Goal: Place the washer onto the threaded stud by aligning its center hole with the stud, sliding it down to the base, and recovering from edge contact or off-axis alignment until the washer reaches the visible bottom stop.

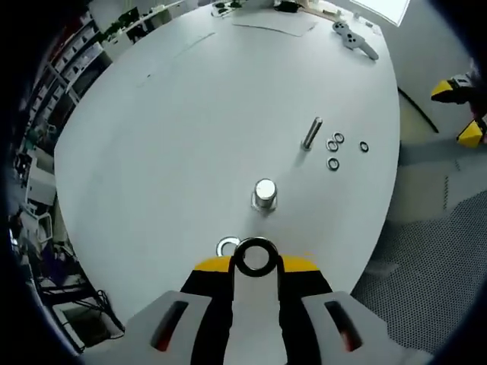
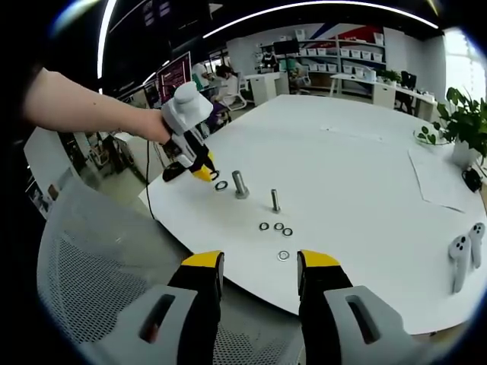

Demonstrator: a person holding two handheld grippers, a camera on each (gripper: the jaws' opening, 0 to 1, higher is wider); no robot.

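Observation:
In the left gripper view my left gripper (image 1: 255,262) is shut on a dark washer (image 1: 254,257), held flat between the yellow tips. Just ahead of it a short thick threaded stud (image 1: 264,194) stands upright on its hex base. A silver washer (image 1: 227,245) lies on the table beside the left tip. The right gripper view shows the left gripper (image 2: 204,172) in a person's hand, close to the thick stud (image 2: 240,184) with a washer (image 2: 221,185) beside it. My right gripper (image 2: 261,266) hangs open and holds nothing, off the table's near edge.
A thinner stud (image 1: 312,133) stands further on, with several loose washers (image 1: 332,144) around it on the round white table (image 1: 190,114). White controllers (image 2: 462,258) lie at the right. A grey mesh chair (image 2: 91,258) sits below the table edge.

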